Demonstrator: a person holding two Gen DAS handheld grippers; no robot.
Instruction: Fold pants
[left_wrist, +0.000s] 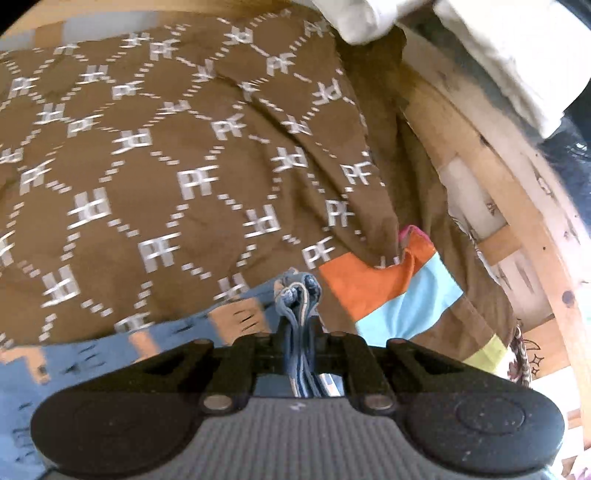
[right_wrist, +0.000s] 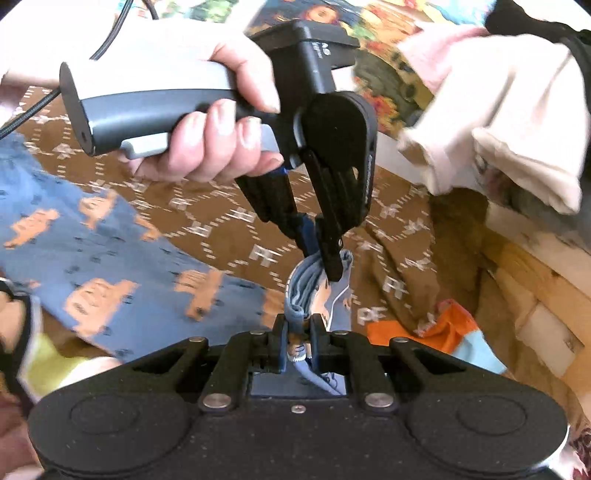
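- The left gripper (left_wrist: 297, 317) is pinched tight on a bunched edge of the pants (left_wrist: 92, 354), with folds of blue cloth squeezed between its 2 fingers.
- The right gripper (right_wrist: 298, 325) is likewise clamped on a gathered bundle of the pants (right_wrist: 99, 266), cloth filling the narrow gap between its fingers.
- In the right wrist view the left gripper (right_wrist: 325, 254) points down, tips buried in the same bundle just above the right gripper, so both tools grip the cloth close together.
- A hand (right_wrist: 218, 136) wraps the grey handle of the left gripper; a dark cable (right_wrist: 110, 35) runs from its rear.
- The pants are blue with orange patches; from the pinched end they trail left across a brown bedspread (left_wrist: 177, 147) printed with white letters.
- An orange and light blue cloth (left_wrist: 395, 288) lies on the bedspread just right of the grippers.
- A wooden frame (left_wrist: 517, 206) edges the bed on the right, with a white cloth (right_wrist: 498, 122) draped above it.
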